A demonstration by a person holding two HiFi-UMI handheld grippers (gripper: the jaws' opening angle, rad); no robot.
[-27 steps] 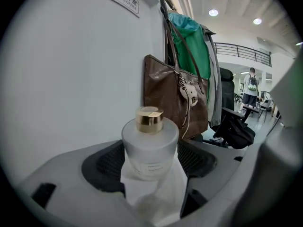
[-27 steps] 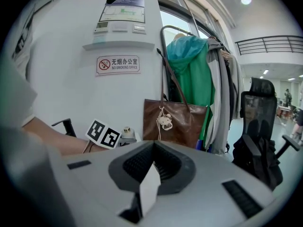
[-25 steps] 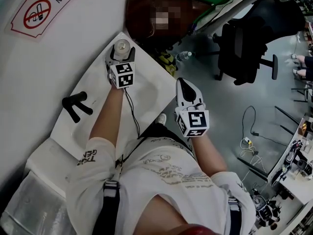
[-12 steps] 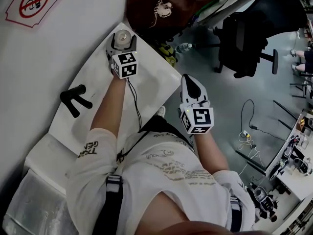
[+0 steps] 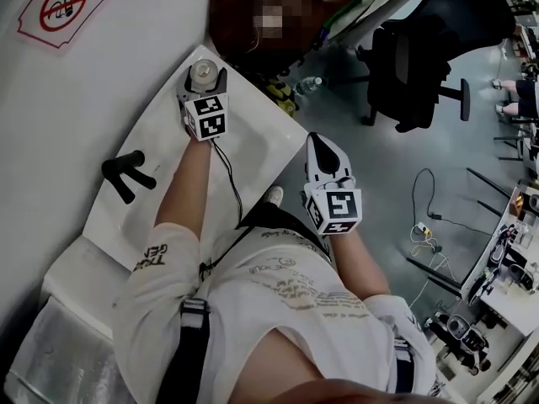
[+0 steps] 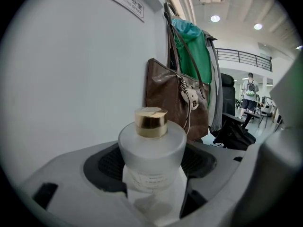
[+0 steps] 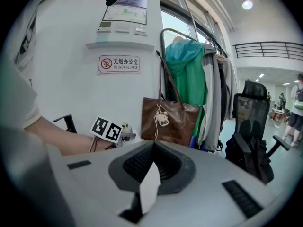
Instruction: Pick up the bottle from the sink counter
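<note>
A frosted glass bottle (image 6: 151, 148) with a gold cap stands between the jaws of my left gripper (image 6: 151, 183), whose pads press on both its sides. In the head view the bottle (image 5: 202, 71) is at the far corner of the white sink counter (image 5: 156, 146), with the left gripper (image 5: 205, 82) shut around it. Its base is hidden, so I cannot tell whether it rests on the counter. My right gripper (image 5: 320, 146) hangs off the counter's right edge over the floor, jaws shut and holding nothing; its pads meet at the middle of the right gripper view (image 7: 150, 174).
A black faucet (image 5: 126, 173) sticks out from the wall left of the basin (image 5: 253, 154). A brown bag (image 6: 170, 98) hangs just beyond the bottle, under green clothing. A black office chair (image 5: 421, 66) stands on the floor to the right.
The left gripper stays around the bottle at the counter's far corner, with only a small shift. The right gripper keeps its place beside the counter.
</note>
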